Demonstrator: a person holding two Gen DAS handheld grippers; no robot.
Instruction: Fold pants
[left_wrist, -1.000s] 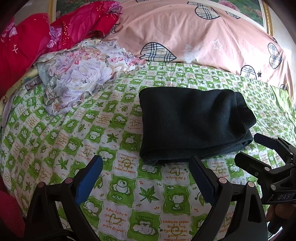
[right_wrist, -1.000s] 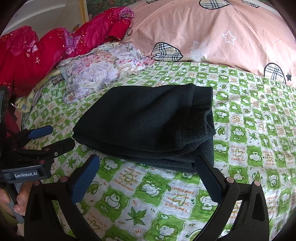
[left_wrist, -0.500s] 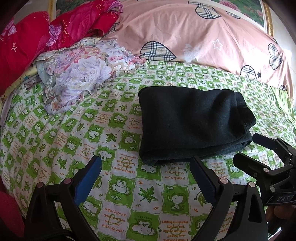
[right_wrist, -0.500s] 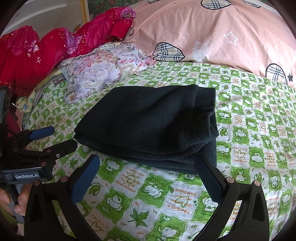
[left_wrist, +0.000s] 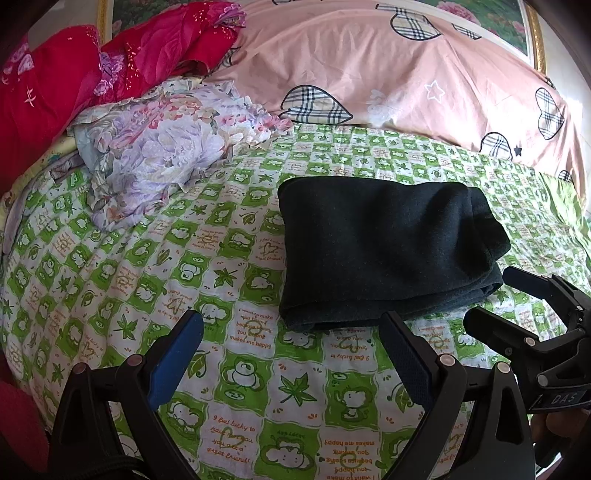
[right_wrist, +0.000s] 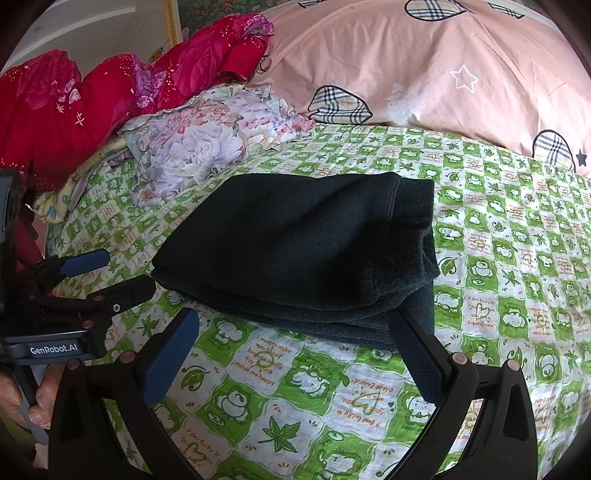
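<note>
The dark pants (left_wrist: 384, 251) lie folded in a thick soft stack on the green checked bed sheet (left_wrist: 147, 258), just beyond both tools. The left tool (left_wrist: 291, 354) and right tool (right_wrist: 295, 347) gape wide, empty. Fleece looks limp, light; pinch the layered near edge.

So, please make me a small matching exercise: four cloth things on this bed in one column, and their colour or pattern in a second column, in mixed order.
Things:
1. folded pants
2. big pillow
3. bed sheet
4. crumpled cloth

Looks:
A. green and white squares with cartoon animals
B. pale flowers, frilled edge
C. plain, very dark
D. pink with checked hearts

Pairs: 1-C, 2-D, 3-A, 4-B
</note>
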